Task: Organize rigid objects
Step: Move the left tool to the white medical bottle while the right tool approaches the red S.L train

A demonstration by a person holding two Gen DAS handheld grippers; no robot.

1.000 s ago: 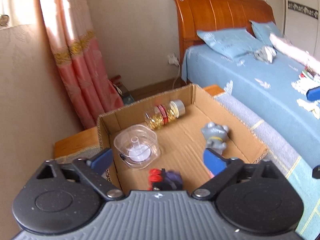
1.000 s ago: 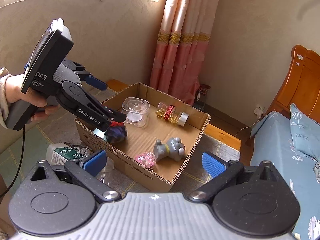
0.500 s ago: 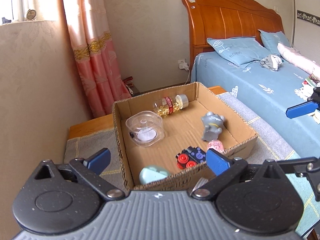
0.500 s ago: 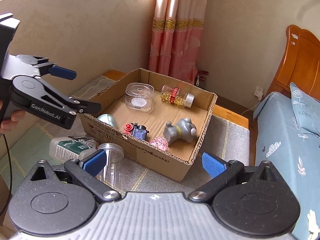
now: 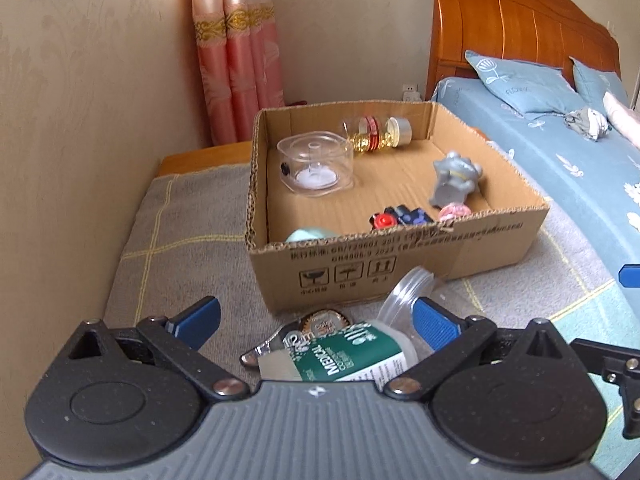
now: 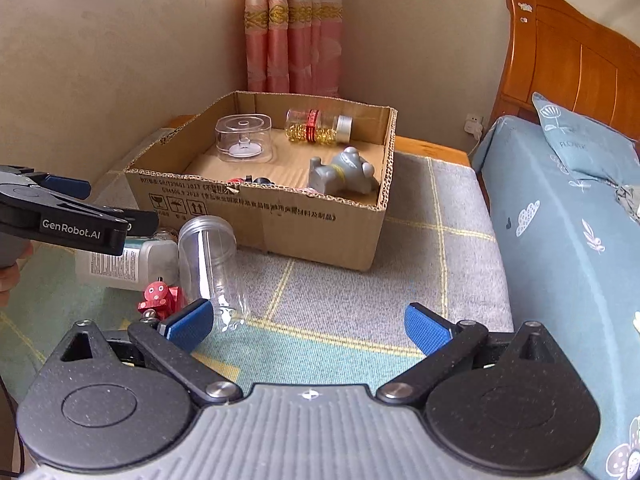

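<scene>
Standing there, I saw the cardboard box (image 6: 280, 216) on the grey checked mat (image 6: 460, 240) with part of the sorting done: inside lay a clear round container (image 6: 244, 138) at about ten o'clock, a jar of gold beads (image 6: 318, 126) on its side at twelve, a grey figurine (image 6: 344, 172) toward three, and small toys against the near wall, namely a red-and-dark toy (image 5: 400, 218), a pink one (image 5: 454, 211) and something pale green (image 5: 306, 235).

Outside the box, off its near left corner as the right camera saw it, four things waited: a white medical bottle (image 5: 344, 354) on its side, a clear plastic jar (image 6: 212, 264) also on its side, a small red robot toy (image 6: 160, 298) and a metal piece with a gold-rimmed cap (image 5: 322, 326) that I could not identify.

The left gripper (image 5: 316, 320) hung empty with its jaws spread wide, right above the medical bottle, which lay between its blue pads. The right gripper (image 6: 308, 322) was likewise wide and empty, over bare mat, the clear jar just beside its left pad at nine o'clock.

I judged the step in hand to be fetching the next stray, most likely the bottle. That called for lowering the left gripper, closing across the bottle's round body without letting it roll, then lifting it over the near wall to free floor at the box's centre.
</scene>
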